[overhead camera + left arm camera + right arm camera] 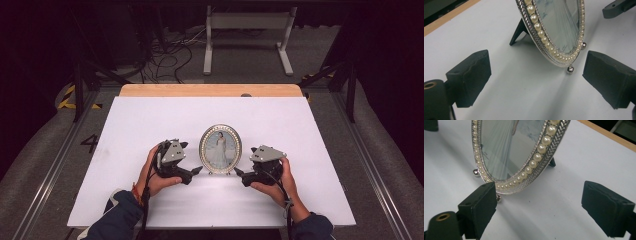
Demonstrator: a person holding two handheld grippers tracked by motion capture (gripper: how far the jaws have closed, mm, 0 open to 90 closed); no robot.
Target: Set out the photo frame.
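An oval silver picture frame [220, 149] with a pearl rim stands upright on the white board [150, 120], propped on a black back stand [517, 32]. It holds a photo of a person in a white dress. My left gripper [198, 170] points at the picture frame's lower left edge. My right gripper [237, 172] points at its lower right edge. In the left gripper view the picture frame [556, 32] rises just beyond the left gripper [536, 72], whose jaws stand wide apart and touch nothing. In the right gripper view the picture frame [524, 152] leans near the left pad of the open right gripper [541, 205].
The white board lies on a wooden table whose far edge [210, 90] shows. Beyond it on the floor stand a white metal stand [247, 30] and loose cables [165, 55]. Metal rails [55, 165] run along both sides of the table.
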